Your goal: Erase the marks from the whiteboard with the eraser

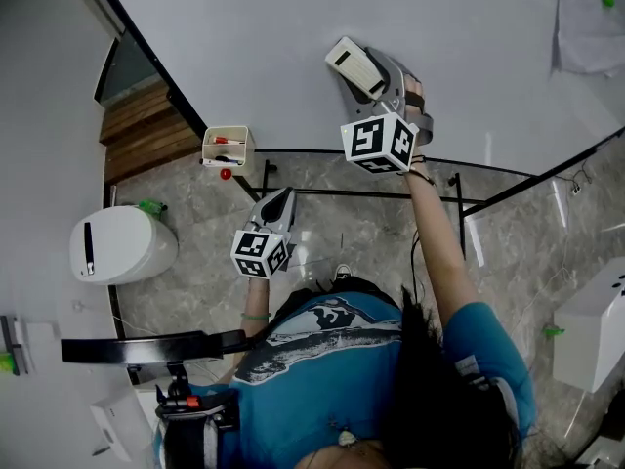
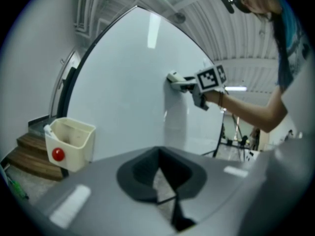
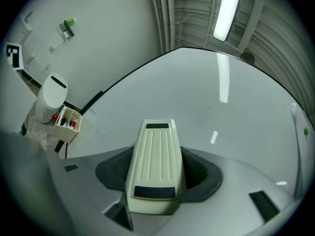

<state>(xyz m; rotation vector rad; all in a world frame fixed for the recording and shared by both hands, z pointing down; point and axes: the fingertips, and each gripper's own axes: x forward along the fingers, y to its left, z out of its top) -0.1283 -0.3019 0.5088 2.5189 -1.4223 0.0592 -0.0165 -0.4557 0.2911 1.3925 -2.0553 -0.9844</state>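
Right gripper view: right gripper [image 3: 156, 178] jaws clamp the cream ribbed plastic eraser [image 3: 153, 156], its long axis pointing at the white whiteboard [image 3: 206, 112]; left gripper [image 2: 165, 183] jaws clenched, empty.

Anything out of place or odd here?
Nothing stands out. The right gripper holds the eraser at the whiteboard, which shows no marks; the left gripper hangs shut and empty.

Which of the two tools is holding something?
The right tool, up at the whiteboard, grips the cream eraser; the left tool, held lower, is empty.
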